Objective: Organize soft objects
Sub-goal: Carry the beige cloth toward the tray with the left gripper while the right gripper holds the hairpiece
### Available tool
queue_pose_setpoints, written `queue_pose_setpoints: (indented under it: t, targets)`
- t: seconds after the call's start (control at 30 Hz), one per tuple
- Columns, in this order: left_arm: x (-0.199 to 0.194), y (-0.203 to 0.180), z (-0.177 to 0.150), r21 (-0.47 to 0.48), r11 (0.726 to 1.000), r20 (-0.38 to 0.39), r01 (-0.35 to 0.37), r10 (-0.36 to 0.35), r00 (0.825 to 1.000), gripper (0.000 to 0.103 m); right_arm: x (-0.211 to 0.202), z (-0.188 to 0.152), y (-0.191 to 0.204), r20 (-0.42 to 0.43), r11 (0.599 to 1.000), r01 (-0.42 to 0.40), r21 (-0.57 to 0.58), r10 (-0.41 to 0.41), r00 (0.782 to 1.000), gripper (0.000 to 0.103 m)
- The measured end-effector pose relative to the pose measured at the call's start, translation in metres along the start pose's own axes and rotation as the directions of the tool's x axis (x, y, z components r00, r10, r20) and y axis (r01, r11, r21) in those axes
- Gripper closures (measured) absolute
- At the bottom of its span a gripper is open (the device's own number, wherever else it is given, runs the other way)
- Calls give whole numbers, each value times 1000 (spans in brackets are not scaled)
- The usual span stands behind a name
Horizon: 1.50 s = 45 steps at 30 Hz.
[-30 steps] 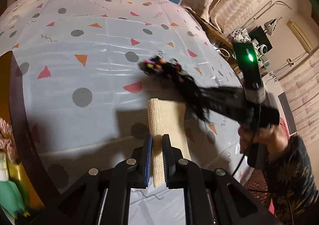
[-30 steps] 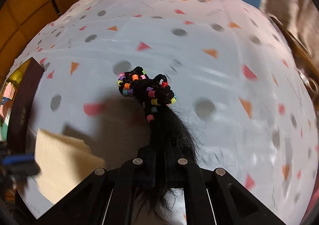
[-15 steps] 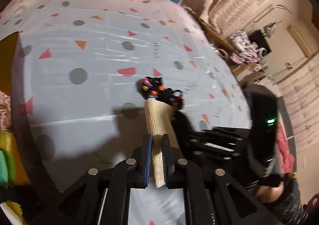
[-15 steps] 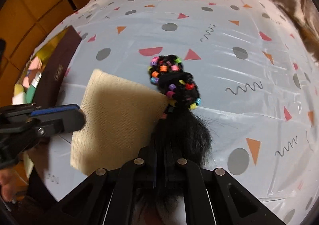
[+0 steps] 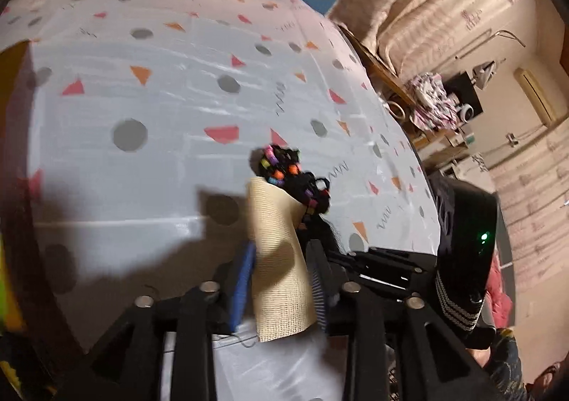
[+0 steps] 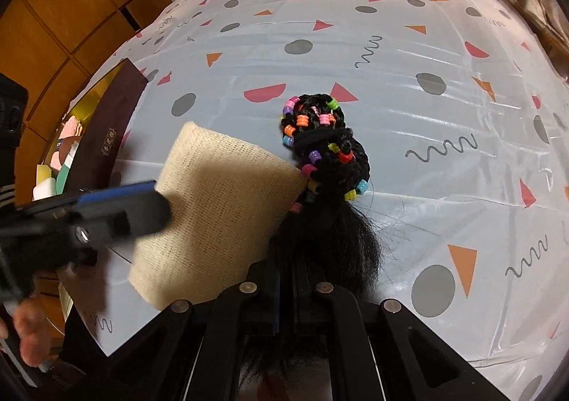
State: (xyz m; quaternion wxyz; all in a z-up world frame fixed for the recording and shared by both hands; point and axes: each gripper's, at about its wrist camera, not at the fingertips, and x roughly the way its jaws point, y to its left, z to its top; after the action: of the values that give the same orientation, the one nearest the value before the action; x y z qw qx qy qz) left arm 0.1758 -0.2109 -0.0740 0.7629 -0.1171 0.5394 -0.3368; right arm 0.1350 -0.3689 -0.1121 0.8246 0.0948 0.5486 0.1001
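Parting around the beige cloth (image 5: 279,269), the fingers of the left gripper (image 5: 281,280) are now seen spread, where a moment ago the cloth was pinched; it seems released beside the beaded black hairpiece (image 6: 325,152). The hairpiece's loose end is held tight in the right gripper (image 6: 284,294). Both soft things are gathered together on the patterned tablecloth (image 6: 444,109).
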Motion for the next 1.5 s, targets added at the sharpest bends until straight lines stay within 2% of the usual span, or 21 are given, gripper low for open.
queue_pose_setpoints:
  t: [0.1, 0.17, 0.37, 0.5, 0.7, 0.93, 1.1, 1.3, 1.5]
  targets:
    - [-1, 1, -3, 16, 1000, -7, -8, 8, 1000, 90, -1, 0, -1, 0, 1000, 5, -11, -5, 1000, 99]
    - [0, 3, -6, -5, 1000, -6, 19, -19, 1000, 90, 0, 0, -1, 1, 1000, 9, -12, -9, 1000, 99]
    - [-5, 5, -5, -47, 999, 20, -18, 19, 1000, 94, -1, 2, -2, 8, 1000, 2, 1, -2, 1000, 99]
    - [-15, 2, -9, 1, 999, 35, -47, 47, 998, 95, -5, 3, -6, 24, 1000, -11, 26, 10, 1000, 99]
    - [-29, 9, -13, 6, 997, 66, -72, 72, 995, 95, -7, 3, -4, 35, 1000, 17, 22, -17, 999, 99]
    - [-55, 4, -15, 41, 995, 136, -89, 83, 987, 95, -4, 4, -4, 35, 999, 49, 4, -49, 998, 99]
    - [-77, -2, -15, 63, 993, 193, -101, 88, 977, 95, -2, 4, -1, 36, 997, 70, -23, -69, 997, 99]
    - [-116, 8, -17, 28, 994, 256, -103, 92, 962, 95, -2, 5, 0, 37, 995, 86, -42, -85, 996, 99]
    - [-171, 40, -22, -34, 989, 331, -146, 149, 932, 95, -1, 6, -1, 35, 995, 90, -53, -88, 995, 99]
